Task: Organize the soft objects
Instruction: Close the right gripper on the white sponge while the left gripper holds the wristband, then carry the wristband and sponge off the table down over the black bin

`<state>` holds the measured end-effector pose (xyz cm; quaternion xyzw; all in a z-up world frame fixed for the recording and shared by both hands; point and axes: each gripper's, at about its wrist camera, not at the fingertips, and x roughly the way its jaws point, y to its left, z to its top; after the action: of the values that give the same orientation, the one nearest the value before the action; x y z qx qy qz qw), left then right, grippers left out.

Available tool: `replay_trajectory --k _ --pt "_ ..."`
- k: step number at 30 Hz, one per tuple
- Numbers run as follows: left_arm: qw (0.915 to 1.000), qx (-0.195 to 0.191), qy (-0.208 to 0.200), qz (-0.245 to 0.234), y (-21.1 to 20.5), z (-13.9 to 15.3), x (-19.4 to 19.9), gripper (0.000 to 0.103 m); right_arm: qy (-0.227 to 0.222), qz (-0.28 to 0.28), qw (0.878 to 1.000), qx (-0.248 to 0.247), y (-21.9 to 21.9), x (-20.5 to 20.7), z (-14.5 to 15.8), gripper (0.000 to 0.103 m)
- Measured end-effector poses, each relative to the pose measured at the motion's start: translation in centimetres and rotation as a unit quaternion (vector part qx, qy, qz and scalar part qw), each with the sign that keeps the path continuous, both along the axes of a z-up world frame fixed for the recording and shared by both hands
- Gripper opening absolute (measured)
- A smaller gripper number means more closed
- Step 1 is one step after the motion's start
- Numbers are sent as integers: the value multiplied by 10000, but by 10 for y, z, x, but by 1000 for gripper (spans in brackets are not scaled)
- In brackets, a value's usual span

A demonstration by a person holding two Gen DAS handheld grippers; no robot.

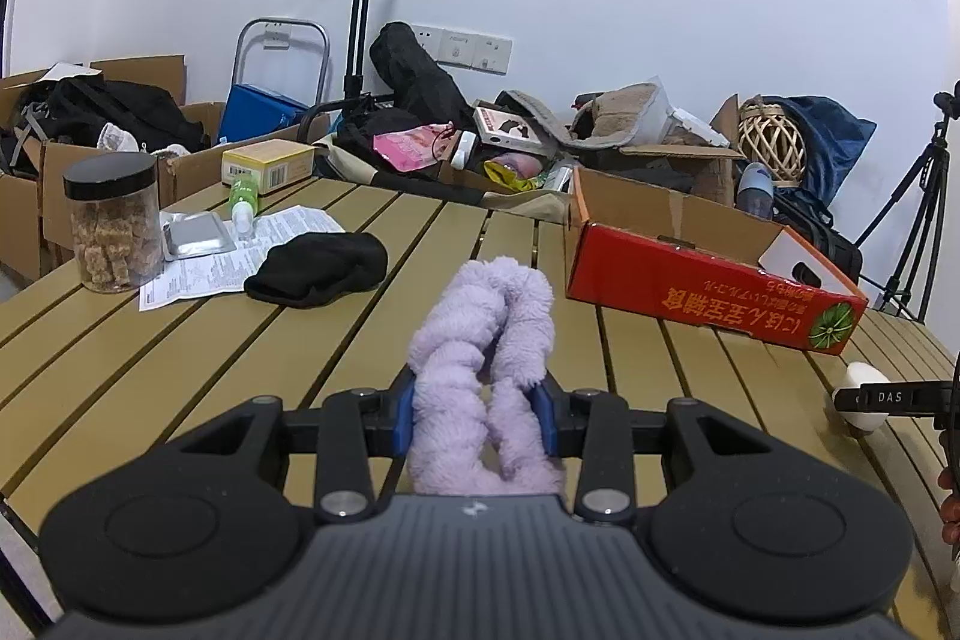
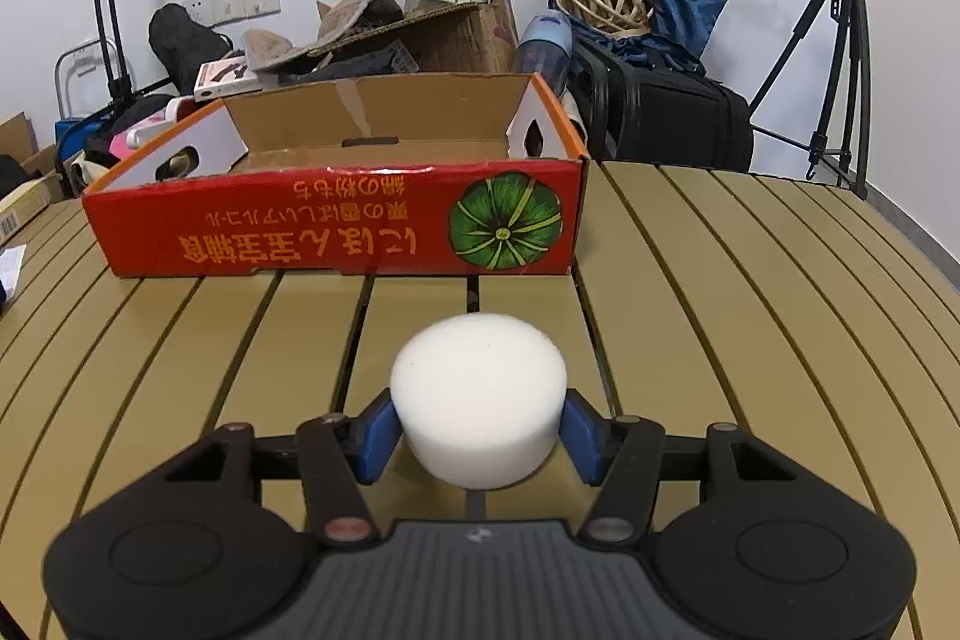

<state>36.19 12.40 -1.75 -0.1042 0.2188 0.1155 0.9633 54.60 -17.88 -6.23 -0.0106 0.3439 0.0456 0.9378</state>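
I'm clamping my left tool [image 1: 477, 415] on the purple fluffy scrunchie [image 1: 486, 340] and pinching the white sponge [image 2: 478, 397] on the table [image 2: 750, 310] with my right tool [image 2: 478, 439], next lifting both into the red box [image 2: 336, 226].

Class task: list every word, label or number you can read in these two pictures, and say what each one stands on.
"DAS": on the black finger of the right gripper, at the left wrist view's right edge.
Orange Japanese lettering, upside down, on the red cardboard box: present, not reliably readable.
Printed sheet on the table: too small.
Yellow carton with barcode: too small.
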Motion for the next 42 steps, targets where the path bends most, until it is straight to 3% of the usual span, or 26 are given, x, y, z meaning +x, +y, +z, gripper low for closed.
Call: replay_trajectory --k 11,25,32,42 --pt "9996 -13 -258 -70 -9 25 -26 38 -43 -5 9999 115 -4 -35 22 56" --pt "9984 -135 -373 -403 -28 48 -60 38 -66 32 10000 4 -13 -114 51 56" --pt "9971 -69 -308 -688 -45 48 -77 38 -34 188 9998 10 -19 -156 60 56" --pt "9944 -264 -46 -1022 -52 36 -94 38 126 504 9986 72 -19 -217 52 56"
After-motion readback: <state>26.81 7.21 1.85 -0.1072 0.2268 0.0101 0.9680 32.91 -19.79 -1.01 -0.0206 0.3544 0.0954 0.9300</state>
